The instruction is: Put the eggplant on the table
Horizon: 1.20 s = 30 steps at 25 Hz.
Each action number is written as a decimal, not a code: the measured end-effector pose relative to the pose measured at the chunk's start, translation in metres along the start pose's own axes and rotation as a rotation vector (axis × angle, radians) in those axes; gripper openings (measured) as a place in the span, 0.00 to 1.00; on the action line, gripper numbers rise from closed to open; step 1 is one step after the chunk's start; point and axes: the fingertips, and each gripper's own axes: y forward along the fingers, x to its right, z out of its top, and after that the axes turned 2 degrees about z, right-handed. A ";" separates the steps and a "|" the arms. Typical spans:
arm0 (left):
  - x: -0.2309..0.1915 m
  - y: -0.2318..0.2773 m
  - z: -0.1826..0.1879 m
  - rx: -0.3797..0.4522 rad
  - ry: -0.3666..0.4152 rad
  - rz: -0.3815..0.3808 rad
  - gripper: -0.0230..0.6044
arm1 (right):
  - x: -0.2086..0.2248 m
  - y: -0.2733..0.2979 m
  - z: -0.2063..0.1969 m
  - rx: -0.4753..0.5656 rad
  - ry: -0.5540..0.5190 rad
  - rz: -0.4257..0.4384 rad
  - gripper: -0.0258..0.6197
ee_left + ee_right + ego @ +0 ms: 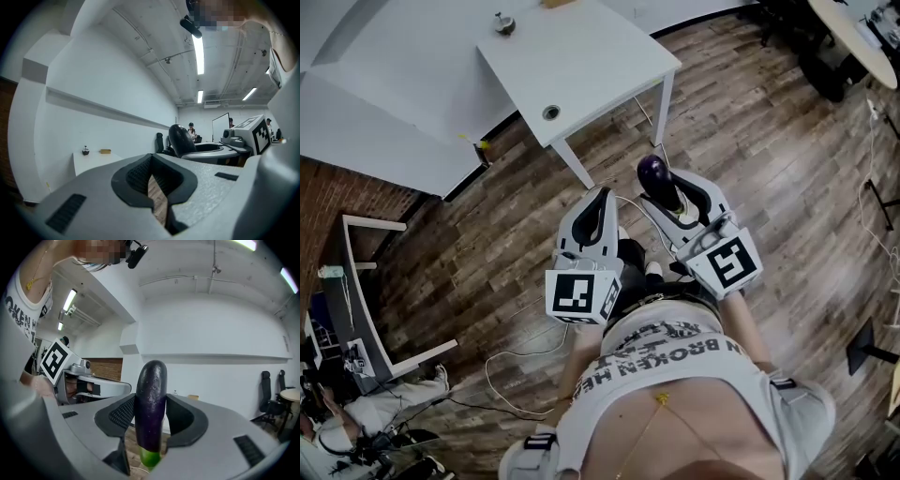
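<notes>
A dark purple eggplant (151, 380) with a green stem end stands upright between the jaws of my right gripper (151, 398), which is shut on it. From the head view the eggplant (653, 171) sticks up from the right gripper (667, 190) above the wooden floor, in front of the white table (591, 66). My left gripper (601, 195) is beside it, shut and holding nothing. In the left gripper view its jaws (151, 159) meet at the tips, and the eggplant (180, 139) shows to the right, with the table (93, 161) far ahead on the left.
A small round object (504, 23) and a tan block (555, 4) lie on the table's far part, and a grommet hole (551, 112) is near its front edge. Cables (516, 361) trail over the floor. A white rack (366, 291) stands left; office chairs (806, 42) at the upper right.
</notes>
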 end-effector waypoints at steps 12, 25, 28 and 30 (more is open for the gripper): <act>-0.070 0.104 0.019 0.000 -0.009 -0.115 0.03 | 0.066 0.100 0.008 -0.010 -0.013 -0.063 0.35; -0.115 0.156 0.017 -0.004 0.003 -0.156 0.03 | 0.100 0.161 -0.001 -0.007 -0.019 -0.089 0.34; -0.122 0.158 0.013 0.001 0.004 -0.151 0.03 | 0.101 0.169 -0.006 -0.002 -0.024 -0.086 0.35; -0.124 0.158 0.012 0.003 0.003 -0.148 0.03 | 0.101 0.172 -0.009 -0.001 -0.023 -0.084 0.34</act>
